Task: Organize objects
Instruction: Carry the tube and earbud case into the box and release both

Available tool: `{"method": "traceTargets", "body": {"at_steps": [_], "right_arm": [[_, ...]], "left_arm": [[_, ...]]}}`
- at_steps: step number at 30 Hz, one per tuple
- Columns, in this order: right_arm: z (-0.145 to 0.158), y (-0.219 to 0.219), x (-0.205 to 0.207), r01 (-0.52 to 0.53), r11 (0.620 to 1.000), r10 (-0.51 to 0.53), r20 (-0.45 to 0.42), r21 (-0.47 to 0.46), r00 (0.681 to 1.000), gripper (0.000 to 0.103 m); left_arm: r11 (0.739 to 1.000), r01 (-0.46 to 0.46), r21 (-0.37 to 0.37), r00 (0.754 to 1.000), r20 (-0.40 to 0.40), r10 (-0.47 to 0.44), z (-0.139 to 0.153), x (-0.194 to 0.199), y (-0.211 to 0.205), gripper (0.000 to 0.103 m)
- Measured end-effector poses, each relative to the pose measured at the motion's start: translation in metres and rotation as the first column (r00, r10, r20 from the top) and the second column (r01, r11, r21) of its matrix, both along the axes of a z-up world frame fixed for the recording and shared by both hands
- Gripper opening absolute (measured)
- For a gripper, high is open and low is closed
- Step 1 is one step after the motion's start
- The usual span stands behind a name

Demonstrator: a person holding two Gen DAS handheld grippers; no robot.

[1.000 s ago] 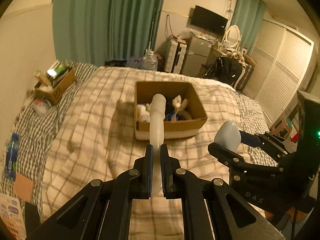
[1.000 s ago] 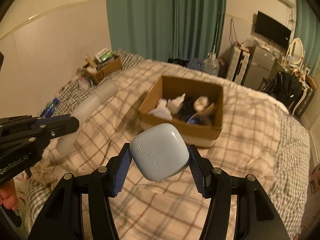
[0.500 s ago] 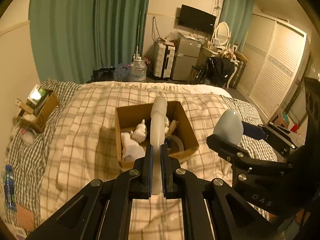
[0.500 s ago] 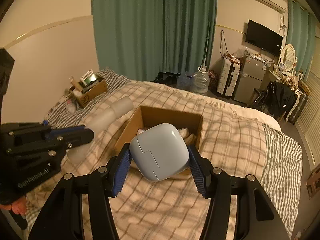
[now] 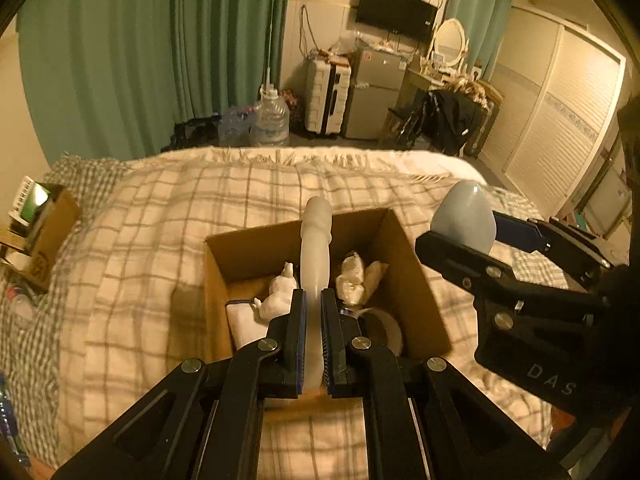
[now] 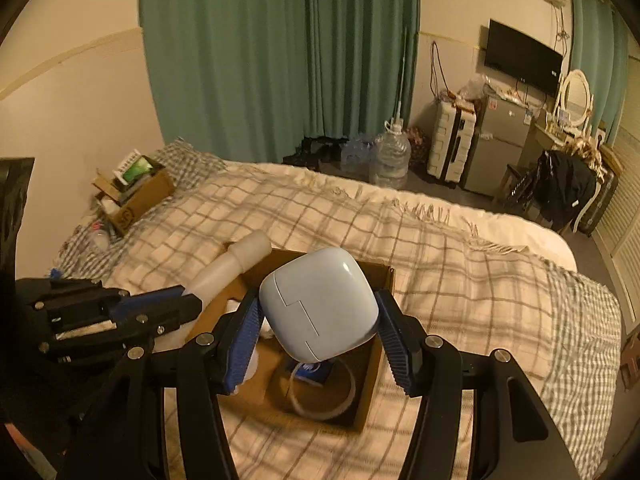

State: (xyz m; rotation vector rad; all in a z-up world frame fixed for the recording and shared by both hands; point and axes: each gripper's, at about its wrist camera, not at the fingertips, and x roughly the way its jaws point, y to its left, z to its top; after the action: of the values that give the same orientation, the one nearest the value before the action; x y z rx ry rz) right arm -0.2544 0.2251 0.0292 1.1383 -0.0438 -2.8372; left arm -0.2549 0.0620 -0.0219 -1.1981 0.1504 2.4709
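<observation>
At frame centre, a white bottle (image 5: 315, 256) is clamped by the nearly closed left gripper (image 5: 314, 344); a pale blue case (image 6: 319, 304) is pinched by the wider-set right gripper (image 6: 319, 332), above the cardboard box (image 6: 370, 380).

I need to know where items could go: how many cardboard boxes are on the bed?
2. One open brown cardboard box sits mid-bed under both grippers, already holding items. A smaller brown cardboard box, stuffed with things, sits near the wall by the green curtain. Others may lie outside the views.
</observation>
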Motion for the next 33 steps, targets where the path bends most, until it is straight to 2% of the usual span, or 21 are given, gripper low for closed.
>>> {"method": "traceTargets", "body": {"at_steps": [6,11,12,13,14,16,17,18,19,20,23,26,30,33], "right_arm": [[-0.050,0.007,-0.049,0.018,1.000,-0.017,0.073,-0.013,0.997,0.056],[-0.082,0.012,-0.068,0.055,0.997,-0.050,0.101,-0.048,0.994,0.056],[-0.086,0.013,-0.067,0.064,0.996,-0.058,0.090,-0.062,0.994,0.058],[-0.087,0.015,-0.066,0.061,0.996,-0.055,0.082,-0.072,0.995,0.069],[-0.086,0.015,-0.063,0.061,0.995,-0.056,0.072,-0.075,0.996,0.075],[-0.080,0.016,-0.057,0.066,0.995,-0.062,0.052,-0.074,0.997,0.075],[-0.076,0.018,-0.054,0.069,0.995,-0.066,0.048,-0.075,0.997,0.075],[-0.069,0.020,-0.051,0.077,0.994,-0.074,0.042,-0.076,0.996,0.075],[-0.062,0.022,-0.048,0.085,0.993,-0.083,0.034,-0.076,0.996,0.076],[-0.052,0.026,-0.043,0.095,0.993,-0.094,0.020,-0.076,0.995,0.077],[-0.023,0.032,-0.027,0.119,0.990,-0.120,-0.015,-0.069,0.993,0.083],[0.016,0.039,-0.004,0.142,0.988,-0.146,-0.064,-0.061,0.987,0.087],[0.072,0.040,0.036,0.159,0.986,-0.164,-0.146,-0.046,0.976,0.092],[0.109,0.040,0.070,0.177,0.984,-0.180,-0.197,-0.035,0.964,0.097]], "left_arm": [[1.000,0.005,-0.030,0.998,0.057,-0.003,-0.051,-0.032,0.003,0.006],[1.000,0.011,-0.029,0.995,0.096,-0.008,-0.081,-0.038,0.000,0.008],[1.000,0.013,-0.026,0.994,0.105,-0.010,-0.085,-0.037,0.000,0.011],[1.000,0.013,-0.018,0.993,0.119,-0.011,-0.087,-0.038,0.000,0.014],[1.000,0.011,-0.011,0.991,0.133,-0.009,-0.088,-0.038,0.000,0.015],[1.000,-0.009,-0.003,0.989,0.150,0.010,-0.086,-0.037,-0.002,0.022],[1.000,-0.018,-0.003,0.988,0.151,0.018,-0.084,-0.036,-0.003,0.032],[1.000,-0.025,-0.006,0.988,0.149,0.026,-0.079,-0.035,-0.003,0.040],[0.999,-0.037,-0.017,0.990,0.135,0.039,-0.071,-0.031,-0.002,0.056],[0.999,-0.045,-0.023,0.992,0.113,0.047,-0.062,-0.027,-0.002,0.067],[0.998,-0.055,-0.031,0.998,0.029,0.056,-0.023,-0.009,0.000,0.080],[0.997,-0.071,-0.042,0.997,-0.044,0.069,0.014,0.006,0.000,0.092],[0.995,-0.098,-0.021,0.987,-0.133,0.095,0.072,0.034,-0.007,0.094],[0.994,-0.109,0.013,0.974,-0.197,0.109,0.110,0.059,-0.016,0.101]]}}
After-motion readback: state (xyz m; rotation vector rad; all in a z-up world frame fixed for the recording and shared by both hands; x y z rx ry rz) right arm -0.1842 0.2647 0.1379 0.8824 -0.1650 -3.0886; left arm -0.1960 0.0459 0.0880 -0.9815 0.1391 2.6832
